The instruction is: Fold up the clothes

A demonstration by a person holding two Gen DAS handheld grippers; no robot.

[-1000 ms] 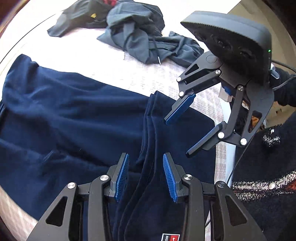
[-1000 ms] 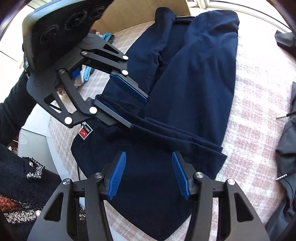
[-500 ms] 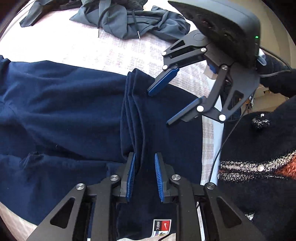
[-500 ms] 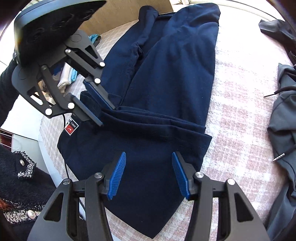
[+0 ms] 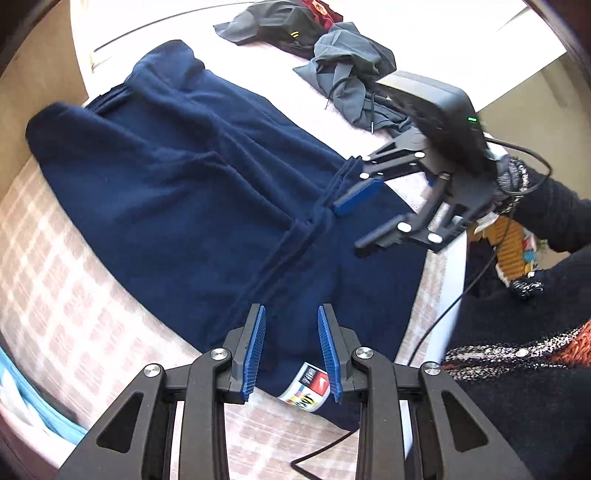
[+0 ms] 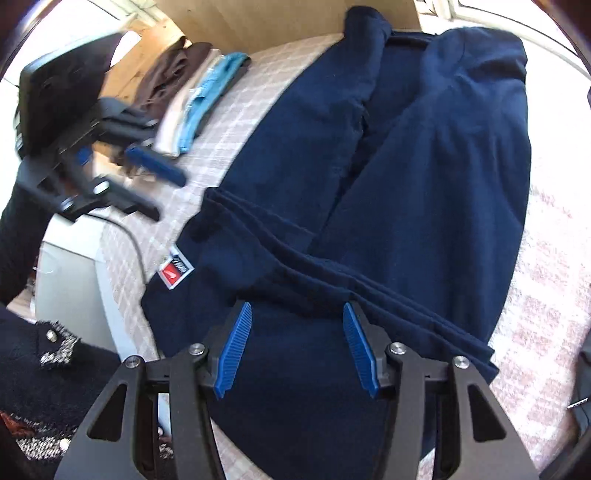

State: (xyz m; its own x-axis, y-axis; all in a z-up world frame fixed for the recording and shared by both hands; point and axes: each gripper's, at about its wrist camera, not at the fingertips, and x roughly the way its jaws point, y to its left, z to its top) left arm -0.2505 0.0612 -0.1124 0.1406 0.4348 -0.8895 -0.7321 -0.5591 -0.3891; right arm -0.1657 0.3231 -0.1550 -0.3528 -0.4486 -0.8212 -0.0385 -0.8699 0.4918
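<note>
A navy garment [image 5: 177, 192] lies spread on the bed, its near end folded over in a pleated ridge [image 6: 332, 280]. A red and white label [image 5: 308, 384] shows at the hem. My left gripper [image 5: 291, 350] hovers open over the near edge of the garment, nothing between its blue pads. From the right wrist view the left gripper [image 6: 168, 197] is blurred and off the cloth's left side. My right gripper [image 6: 297, 350] is open above the folded part, empty. In the left wrist view the right gripper [image 5: 354, 218] hangs just over the ridge.
A grey hoodie [image 5: 351, 81] and dark clothes [image 5: 280, 26] lie heaped at the bed's far side. Folded clothes [image 6: 192, 85] are stacked left of the garment. The checked bed cover [image 5: 55, 295] ends at an edge beside a person's dark sleeve [image 5: 554, 221]. A black cable [image 5: 436, 321] hangs there.
The left gripper, nearly shut on the ridge half a second ago, has opened and pulled back off the fold toward the bed's edge. The right gripper stayed open over the folded end.
</note>
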